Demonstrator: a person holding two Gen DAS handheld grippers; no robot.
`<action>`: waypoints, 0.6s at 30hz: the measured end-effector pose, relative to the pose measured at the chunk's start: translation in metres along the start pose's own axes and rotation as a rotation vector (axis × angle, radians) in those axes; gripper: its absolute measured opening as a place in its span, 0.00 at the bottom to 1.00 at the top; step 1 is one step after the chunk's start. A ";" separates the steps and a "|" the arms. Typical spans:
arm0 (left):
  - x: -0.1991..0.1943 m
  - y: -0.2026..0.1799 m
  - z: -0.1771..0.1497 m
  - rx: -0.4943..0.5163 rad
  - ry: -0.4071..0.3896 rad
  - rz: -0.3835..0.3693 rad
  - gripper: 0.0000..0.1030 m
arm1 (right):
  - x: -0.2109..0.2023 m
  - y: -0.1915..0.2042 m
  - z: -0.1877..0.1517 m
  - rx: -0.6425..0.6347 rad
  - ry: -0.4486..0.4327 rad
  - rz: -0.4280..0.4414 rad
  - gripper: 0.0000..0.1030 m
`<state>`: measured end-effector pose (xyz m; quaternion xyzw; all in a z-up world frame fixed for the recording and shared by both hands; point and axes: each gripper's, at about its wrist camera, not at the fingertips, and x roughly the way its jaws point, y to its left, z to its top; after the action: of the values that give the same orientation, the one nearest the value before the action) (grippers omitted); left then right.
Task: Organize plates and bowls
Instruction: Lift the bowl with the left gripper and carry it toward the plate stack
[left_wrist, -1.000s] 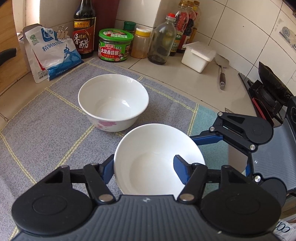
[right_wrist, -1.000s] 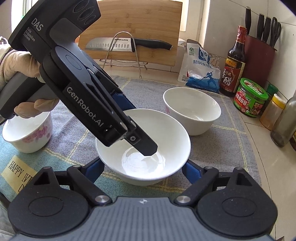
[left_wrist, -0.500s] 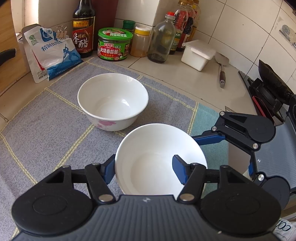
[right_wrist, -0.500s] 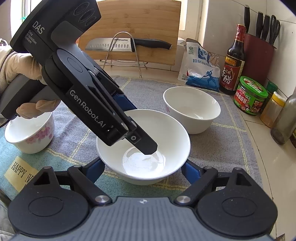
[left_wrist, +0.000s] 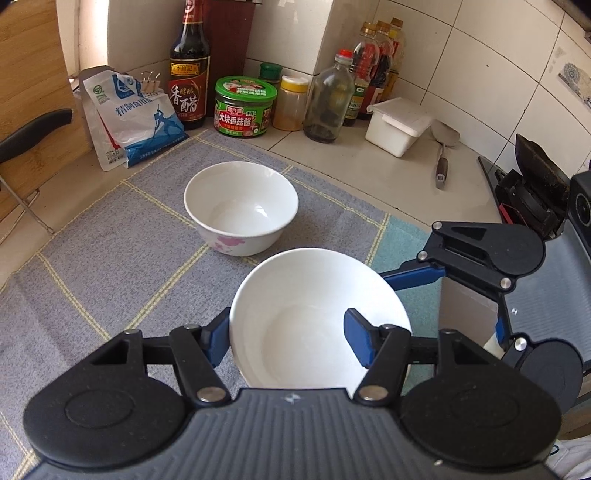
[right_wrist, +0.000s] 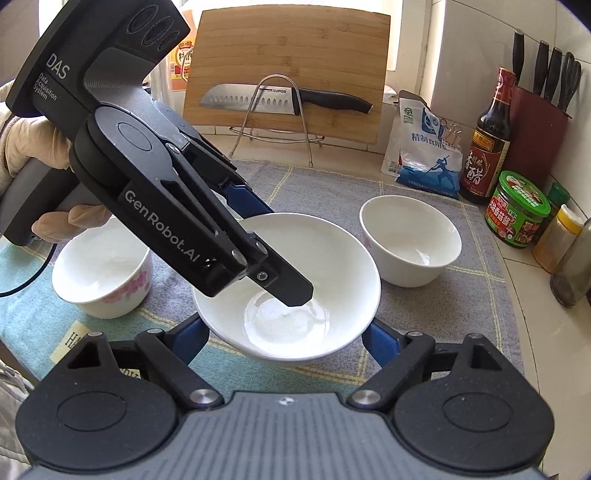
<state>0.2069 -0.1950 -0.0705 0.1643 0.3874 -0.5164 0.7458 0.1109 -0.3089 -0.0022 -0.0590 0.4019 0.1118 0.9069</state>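
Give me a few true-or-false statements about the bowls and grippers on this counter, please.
1. The left gripper pinches the rim of the plain white bowl, one finger inside it. True.
2. Three bowls sit on the cloth. True.
3. The flowered bowl is stacked inside the plain one. False: it stands apart, behind it.
4. The right gripper is clamped shut on a bowl. False: its fingers stand open on either side of the plain bowl.
5. The knife lies in a bowl. False: it rests on a wire rack.
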 end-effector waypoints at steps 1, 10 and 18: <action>-0.004 0.001 -0.001 -0.007 -0.004 0.001 0.60 | -0.001 0.003 0.002 -0.003 -0.001 0.009 0.90; -0.044 0.010 -0.019 -0.058 -0.049 0.031 0.60 | -0.006 0.029 0.012 -0.055 -0.016 0.046 0.90; -0.080 0.022 -0.040 -0.086 -0.085 0.069 0.60 | -0.002 0.057 0.018 -0.091 -0.035 0.085 0.90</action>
<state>0.1968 -0.1091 -0.0396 0.1233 0.3713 -0.4799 0.7853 0.1084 -0.2506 0.0108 -0.0812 0.3828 0.1691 0.9046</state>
